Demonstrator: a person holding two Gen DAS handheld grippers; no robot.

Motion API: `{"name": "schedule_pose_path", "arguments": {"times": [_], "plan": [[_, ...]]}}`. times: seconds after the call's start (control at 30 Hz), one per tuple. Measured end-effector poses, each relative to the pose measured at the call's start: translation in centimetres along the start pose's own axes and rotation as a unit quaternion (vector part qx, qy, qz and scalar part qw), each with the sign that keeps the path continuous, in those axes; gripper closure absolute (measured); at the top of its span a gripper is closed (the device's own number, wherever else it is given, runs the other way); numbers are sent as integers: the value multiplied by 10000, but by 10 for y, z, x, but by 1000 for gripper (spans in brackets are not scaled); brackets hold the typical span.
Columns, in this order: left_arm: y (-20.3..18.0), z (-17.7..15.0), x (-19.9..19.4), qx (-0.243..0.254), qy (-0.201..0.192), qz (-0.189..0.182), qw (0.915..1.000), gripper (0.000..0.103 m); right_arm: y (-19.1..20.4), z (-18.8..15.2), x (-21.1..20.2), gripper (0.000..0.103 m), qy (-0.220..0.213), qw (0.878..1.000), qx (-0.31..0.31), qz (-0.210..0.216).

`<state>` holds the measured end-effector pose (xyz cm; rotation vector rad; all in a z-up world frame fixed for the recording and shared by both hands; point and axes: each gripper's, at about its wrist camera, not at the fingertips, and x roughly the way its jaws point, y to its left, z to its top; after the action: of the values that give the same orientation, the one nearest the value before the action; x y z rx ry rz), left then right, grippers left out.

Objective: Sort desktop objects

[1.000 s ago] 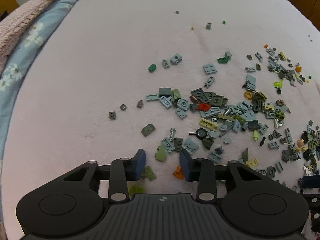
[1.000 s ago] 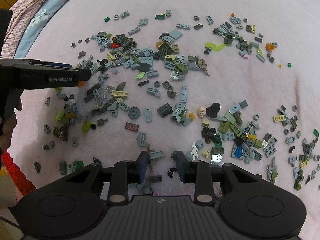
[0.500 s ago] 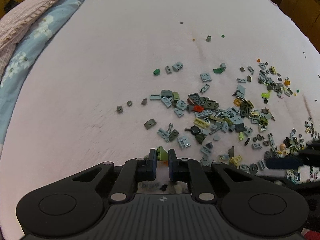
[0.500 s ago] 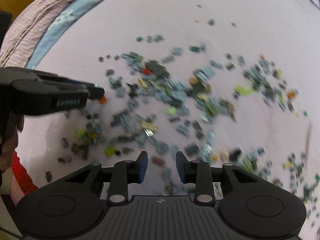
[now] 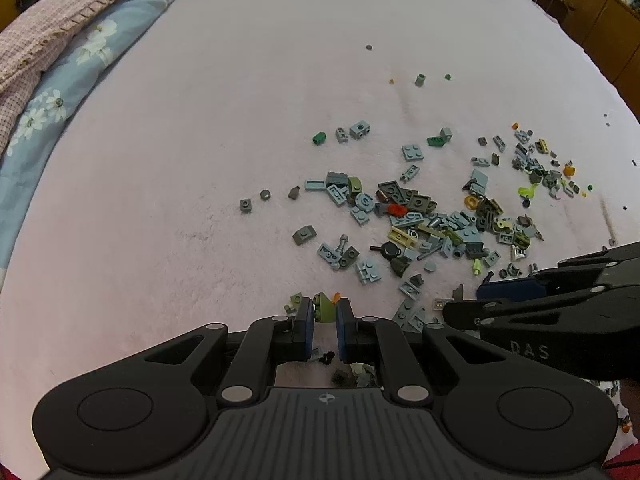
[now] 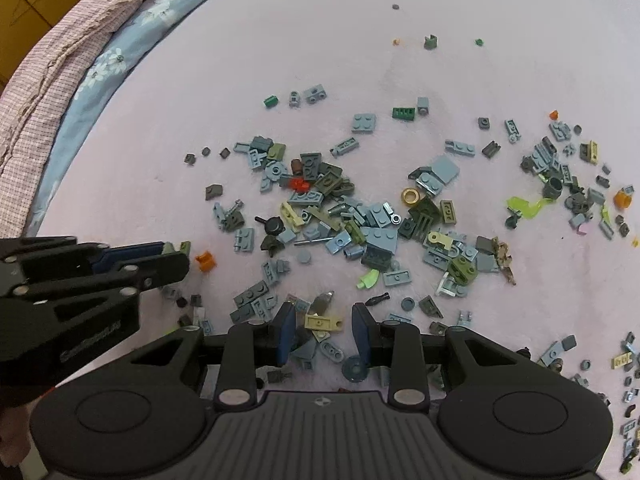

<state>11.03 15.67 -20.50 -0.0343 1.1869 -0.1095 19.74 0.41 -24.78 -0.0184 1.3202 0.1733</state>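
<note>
Many small toy bricks (image 5: 420,220), mostly grey, olive and blue-grey, lie scattered on a pale pink bedspread (image 5: 180,160). My left gripper (image 5: 324,312) is shut on an olive-green brick (image 5: 323,309) and holds it above the cloth; it also shows in the right wrist view (image 6: 176,250) at the left. An orange piece (image 6: 205,261) lies just beyond it. My right gripper (image 6: 323,326) is open above a tan plate (image 6: 323,322) and other bricks (image 6: 360,220). It shows in the left wrist view (image 5: 492,300) at the right.
A blue floral sheet (image 5: 60,92) and a pink checked blanket (image 5: 48,24) edge the bed at the left. Wooden furniture (image 5: 600,12) stands at the far right. Loose bricks spread right in the right wrist view (image 6: 560,168).
My left gripper closed on the olive-green brick and lifted it. My right gripper rose and swung over the pile, staying open.
</note>
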Motion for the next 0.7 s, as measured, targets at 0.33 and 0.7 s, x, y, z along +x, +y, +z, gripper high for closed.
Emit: {"name": "schedule_pose_path", "arguments": {"times": [0.33,0.7], "plan": [[3,3,-9,-4,-79,-89,9999,90,14,-6,-13,81,-165,9997,-181,-15],[-15,12,-51,153,-393,-473,9980,90,20,-23,-88,81,-491,9983,-195,-225]]}}
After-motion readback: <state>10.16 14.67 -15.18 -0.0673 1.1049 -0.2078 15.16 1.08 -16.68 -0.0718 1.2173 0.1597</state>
